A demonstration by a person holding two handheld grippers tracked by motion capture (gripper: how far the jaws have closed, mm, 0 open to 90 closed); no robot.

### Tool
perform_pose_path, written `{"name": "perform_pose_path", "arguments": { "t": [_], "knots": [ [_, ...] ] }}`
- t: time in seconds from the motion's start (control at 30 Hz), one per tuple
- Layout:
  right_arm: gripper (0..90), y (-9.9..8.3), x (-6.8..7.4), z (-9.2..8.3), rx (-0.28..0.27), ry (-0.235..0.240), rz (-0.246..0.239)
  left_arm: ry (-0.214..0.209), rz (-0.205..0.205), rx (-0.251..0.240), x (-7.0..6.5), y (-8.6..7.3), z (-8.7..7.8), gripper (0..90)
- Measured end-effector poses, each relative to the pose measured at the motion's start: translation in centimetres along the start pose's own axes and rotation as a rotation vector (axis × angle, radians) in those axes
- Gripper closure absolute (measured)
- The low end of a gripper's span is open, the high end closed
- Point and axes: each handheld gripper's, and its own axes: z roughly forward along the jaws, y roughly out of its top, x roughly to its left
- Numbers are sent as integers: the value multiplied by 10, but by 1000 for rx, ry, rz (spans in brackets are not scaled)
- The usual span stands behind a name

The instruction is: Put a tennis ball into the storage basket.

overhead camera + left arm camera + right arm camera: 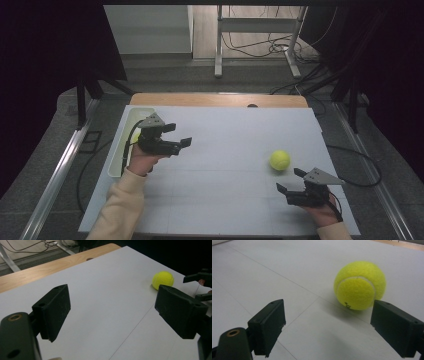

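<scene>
A yellow tennis ball (280,160) lies on the white mat (225,150), right of centre. My right gripper (289,180) rests just in front of it near the mat's front right, open and empty. In the right gripper view the ball (359,285) sits a little beyond and to the right of the open right gripper (327,322), apart from both jaws. My left gripper (180,135) hovers over the mat's left side, open with nothing in it. In the left gripper view, my left gripper (112,307) points across the mat toward the ball (163,279).
A white bin (121,150) stands along the mat's left edge, with something yellow (136,136) inside behind the left hand. A wooden table edge (220,100) runs along the far side. The other gripper (200,277) shows at the right edge of the left gripper view.
</scene>
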Motion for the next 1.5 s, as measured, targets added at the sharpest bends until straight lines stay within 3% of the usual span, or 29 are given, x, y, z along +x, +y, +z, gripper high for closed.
{"name": "perform_pose_path", "arguments": {
  "t": [0.73,1.27,1.5],
  "knots": [
    [132,0,0,-1,-10,16,5,-44,65,72,-27,-3,37,139],
    [134,0,1,-1,-14,16,-3,-76,134,146,-47,-9,70,138],
    [134,0,0,-2,-15,24,7,-105,128,170,-52,-8,90,139]
  ]
}}
